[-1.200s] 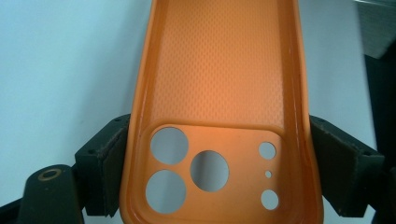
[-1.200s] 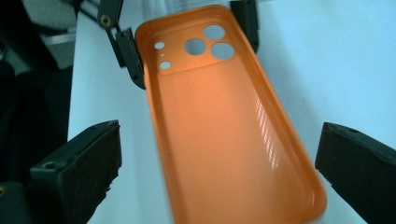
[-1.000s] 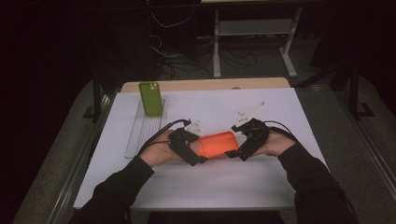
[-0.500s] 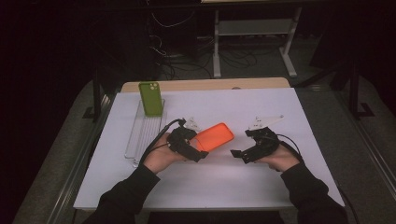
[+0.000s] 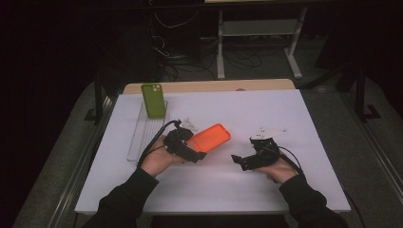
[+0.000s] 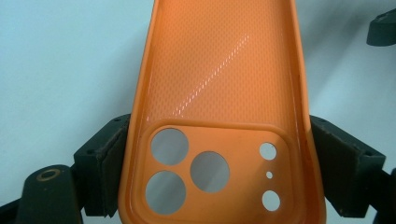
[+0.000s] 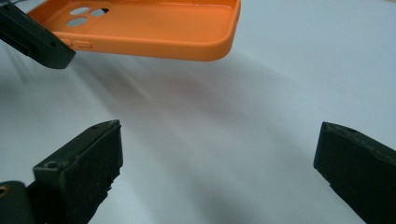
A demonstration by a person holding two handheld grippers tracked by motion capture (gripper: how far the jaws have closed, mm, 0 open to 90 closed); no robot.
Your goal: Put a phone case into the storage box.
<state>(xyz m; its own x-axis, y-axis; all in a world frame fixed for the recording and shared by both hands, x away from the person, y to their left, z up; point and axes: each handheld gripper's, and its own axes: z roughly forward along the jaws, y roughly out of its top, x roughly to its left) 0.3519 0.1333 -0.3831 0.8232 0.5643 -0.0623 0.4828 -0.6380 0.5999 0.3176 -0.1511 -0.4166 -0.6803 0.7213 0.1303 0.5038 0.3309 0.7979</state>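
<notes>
The left gripper clenched the orange phone case by its camera end, raised off the white desk and pointing toward 2 o'clock, while the right gripper, fingers released, waited at its 4 o'clock.

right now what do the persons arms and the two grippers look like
Both forearms wear dark long sleeves. Each hand carries a black two-jaw gripper with blocky jaws: the left gripper trails a black cable, and the right gripper has a pale three-cornered plate on top.
</notes>
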